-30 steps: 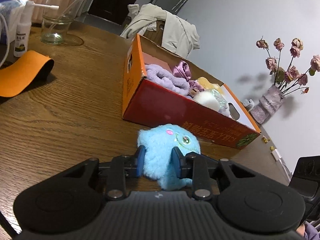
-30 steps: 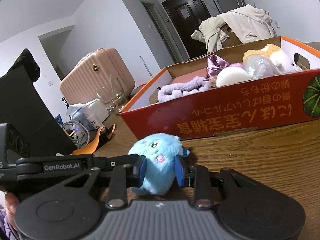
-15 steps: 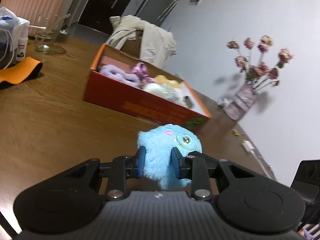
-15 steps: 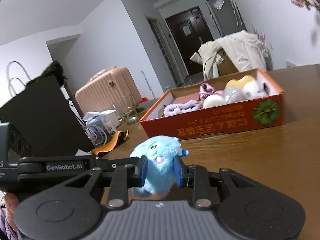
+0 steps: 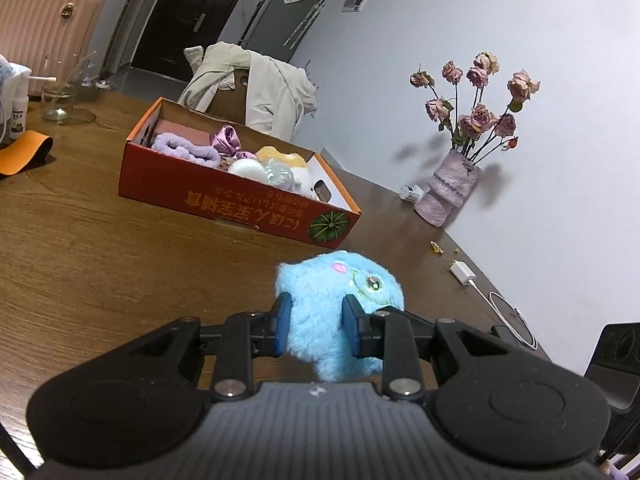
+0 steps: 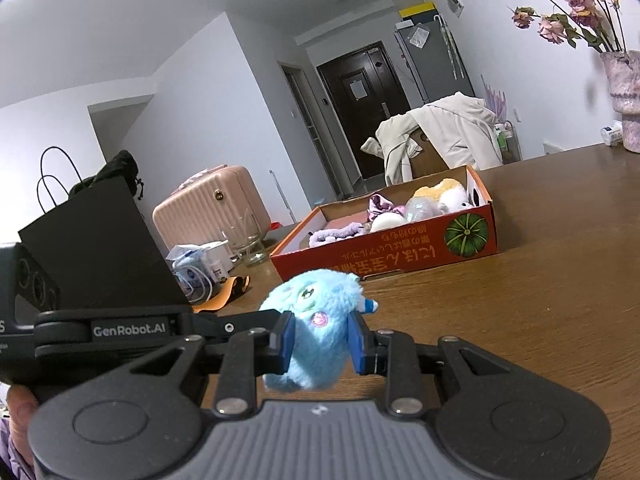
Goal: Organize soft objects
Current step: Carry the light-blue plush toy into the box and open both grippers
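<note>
A fluffy blue plush toy (image 5: 340, 304) hangs above the brown table. My left gripper (image 5: 316, 324) is shut on it, blue pads pressed into its fur. The same plush toy (image 6: 316, 320) appears in the right wrist view, where my right gripper (image 6: 320, 344) is also shut on it. The left gripper's black housing (image 6: 132, 330) reaches in there from the left. Farther back stands the open red cardboard box (image 5: 240, 204), holding a purple headband (image 5: 184, 148), a purple scrunchie, a white ball and yellow and white plush pieces. The box (image 6: 380, 256) lies some way beyond the toy.
A vase of dried roses (image 5: 452, 188) stands at the table's far right by the wall, with a white charger and cable (image 5: 464, 272) nearer. A glass (image 5: 60, 92), a spray bottle and an orange pad (image 5: 24, 152) sit left. A black bag (image 6: 92, 248) stands left.
Both grippers, still shut on the blue toy, have pulled back from the box and risen. The box now looks smaller and farther, and the toy no longer rests on the table.
</note>
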A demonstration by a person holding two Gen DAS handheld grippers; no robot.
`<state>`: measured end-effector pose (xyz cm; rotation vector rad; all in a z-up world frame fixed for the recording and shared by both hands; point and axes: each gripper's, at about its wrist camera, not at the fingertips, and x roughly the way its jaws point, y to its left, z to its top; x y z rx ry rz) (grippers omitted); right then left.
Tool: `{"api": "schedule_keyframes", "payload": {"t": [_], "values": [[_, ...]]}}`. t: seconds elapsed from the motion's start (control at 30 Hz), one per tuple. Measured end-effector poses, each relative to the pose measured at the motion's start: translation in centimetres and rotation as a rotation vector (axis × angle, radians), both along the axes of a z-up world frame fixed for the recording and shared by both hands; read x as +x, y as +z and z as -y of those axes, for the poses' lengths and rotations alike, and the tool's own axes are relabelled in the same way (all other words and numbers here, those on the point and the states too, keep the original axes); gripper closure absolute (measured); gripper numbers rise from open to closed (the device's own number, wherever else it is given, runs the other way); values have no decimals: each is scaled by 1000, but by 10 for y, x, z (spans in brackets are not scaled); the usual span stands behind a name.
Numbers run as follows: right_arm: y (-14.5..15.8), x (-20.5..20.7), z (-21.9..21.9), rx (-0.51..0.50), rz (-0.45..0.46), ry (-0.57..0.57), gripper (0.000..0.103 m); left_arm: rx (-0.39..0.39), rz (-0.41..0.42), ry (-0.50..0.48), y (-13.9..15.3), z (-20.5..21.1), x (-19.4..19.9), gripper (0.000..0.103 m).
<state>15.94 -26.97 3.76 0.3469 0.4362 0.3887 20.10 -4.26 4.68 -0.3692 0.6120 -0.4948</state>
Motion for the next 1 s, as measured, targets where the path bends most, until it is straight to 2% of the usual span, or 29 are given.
{"api": "schedule_keyframes", "payload": {"t": [0.1, 0.2, 0.3, 0.4, 0.6, 0.77, 0.87, 0.93, 1.0], "values": [[2, 8, 1, 13, 2, 3, 76, -1, 5, 1, 3, 0, 8, 75], [15, 32, 2, -7, 24, 14, 76, 13, 37, -4, 13, 2, 28, 75], [33, 76, 3, -25, 49, 34, 76, 20, 78, 0, 30, 5, 64, 75], [48, 133, 4, -35, 50, 37, 76, 24, 86, -10, 44, 8, 121, 75], [48, 257, -3, -28, -47, 60, 76, -3, -17, 46, 38, 4, 234, 75], [26, 347, -18, -48, -142, 73, 76, 0, -102, 99, 16, -7, 311, 76], [5, 383, -27, -94, -221, 48, 76, 34, -182, 98, -7, -5, 345, 77], [-12, 398, -32, -154, -276, 15, 79, 70, -238, 82, -22, 1, 358, 83], [-23, 403, -33, -182, -285, 19, 80, 109, -252, 64, -33, 6, 363, 85]]}}
